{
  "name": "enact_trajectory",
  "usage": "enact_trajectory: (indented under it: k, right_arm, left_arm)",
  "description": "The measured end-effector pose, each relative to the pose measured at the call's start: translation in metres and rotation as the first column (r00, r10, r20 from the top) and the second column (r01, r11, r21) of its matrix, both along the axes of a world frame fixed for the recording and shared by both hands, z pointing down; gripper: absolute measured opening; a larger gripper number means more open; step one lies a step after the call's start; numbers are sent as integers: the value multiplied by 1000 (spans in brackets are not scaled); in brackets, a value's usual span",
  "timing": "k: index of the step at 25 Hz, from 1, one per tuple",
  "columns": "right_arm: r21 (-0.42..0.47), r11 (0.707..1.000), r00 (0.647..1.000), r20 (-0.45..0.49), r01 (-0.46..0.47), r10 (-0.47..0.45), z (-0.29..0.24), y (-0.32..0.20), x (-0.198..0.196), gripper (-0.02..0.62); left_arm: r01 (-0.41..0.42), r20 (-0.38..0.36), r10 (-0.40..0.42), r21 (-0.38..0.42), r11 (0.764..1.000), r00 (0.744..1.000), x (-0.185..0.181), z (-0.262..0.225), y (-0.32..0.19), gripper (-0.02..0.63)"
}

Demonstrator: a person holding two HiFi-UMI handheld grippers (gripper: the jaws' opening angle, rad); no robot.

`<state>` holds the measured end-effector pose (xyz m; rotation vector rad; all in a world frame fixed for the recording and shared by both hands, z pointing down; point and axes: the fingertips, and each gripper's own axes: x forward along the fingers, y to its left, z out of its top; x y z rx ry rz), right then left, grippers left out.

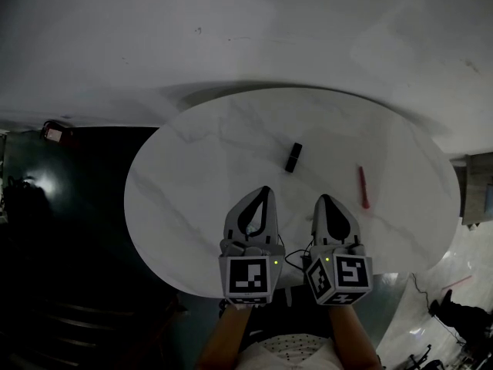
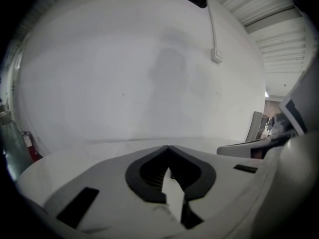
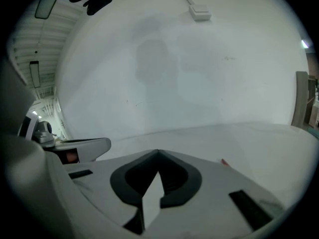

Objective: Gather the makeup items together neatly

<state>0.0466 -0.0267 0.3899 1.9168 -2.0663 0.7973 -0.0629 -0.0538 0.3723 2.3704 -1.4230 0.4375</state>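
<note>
Nothing looks gathered yet. The left gripper [image 1: 264, 195] and right gripper [image 1: 323, 201] are both closed and empty over the bench [image 1: 192, 176]. A black tube [image 1: 293, 157] lies just ahead, between them. A red pencil [image 1: 363, 186] lies right of the right gripper, apart from the tube.

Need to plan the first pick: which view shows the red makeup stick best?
Head view: the red makeup stick lies whole on the white table. The right gripper view shows only a red tip of it; the left gripper view shows none of it.
</note>
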Motion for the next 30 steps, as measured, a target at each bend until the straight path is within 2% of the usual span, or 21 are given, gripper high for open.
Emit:
enact_trajectory:
  k: [6,9,13,21,30]
  right_arm:
    - [-14,1000,1000,9,24,-24,7,-6,2,4]
    - [-28,999,1000,12,28,-28,11,-6,8,5]
    - [-45,999,1000,18,24,-23,17,-7,15,3]
    - [-52,998,998,60,18,-15,21,-10,26,4]
    - [-70,997,997,83,9,-3,28,-13,33,3]
  left_arm:
    - [12,-3,-12,5,1000,1000,8,15,-11,28]
    - [18,0,-18,-53,998,1000,16,24,-13,28]
    - [10,7,-10,-25,1000,1000,27,31,-23,26]
    - [-19,29,20,-42,999,999,48,46,-39,27]
    - [-64,40,66,-66,996,997,65,60,-51,83]
